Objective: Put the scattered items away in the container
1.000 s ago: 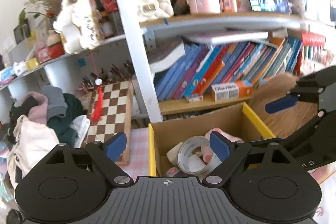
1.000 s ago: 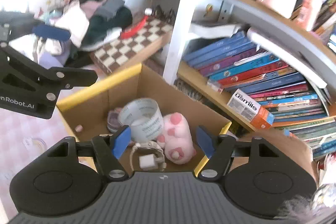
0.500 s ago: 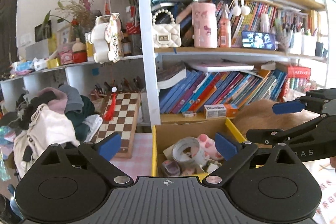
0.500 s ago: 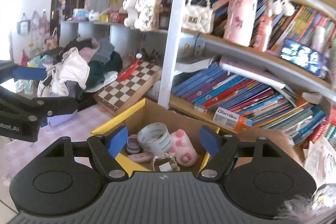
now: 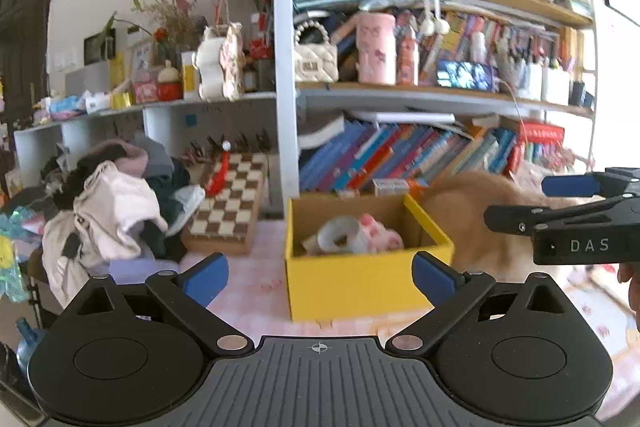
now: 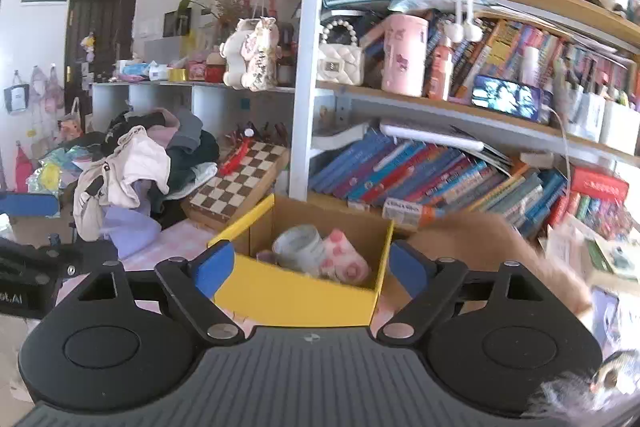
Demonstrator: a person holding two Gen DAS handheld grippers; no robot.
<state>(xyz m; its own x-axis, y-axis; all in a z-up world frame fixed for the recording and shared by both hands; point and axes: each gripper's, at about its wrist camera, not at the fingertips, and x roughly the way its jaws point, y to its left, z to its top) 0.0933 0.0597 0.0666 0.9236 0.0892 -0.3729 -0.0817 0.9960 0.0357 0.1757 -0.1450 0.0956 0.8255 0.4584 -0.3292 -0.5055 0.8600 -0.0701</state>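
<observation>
Yellow box, pink plush paw, brown-and-white chequered board

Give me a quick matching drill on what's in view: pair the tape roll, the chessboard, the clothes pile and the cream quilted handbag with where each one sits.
Things:
1. tape roll
2. chessboard
3. clothes pile
4. cream quilted handbag

Places:
A. on the bookcase shelf, beside the pink tumbler
B. inside the yellow box, next to the pink paw plush
C. furthest left, heaped beside the chessboard
D. left of the yellow box, in front of the white shelf post

Pairs: 1-B, 2-D, 3-C, 4-A
</observation>
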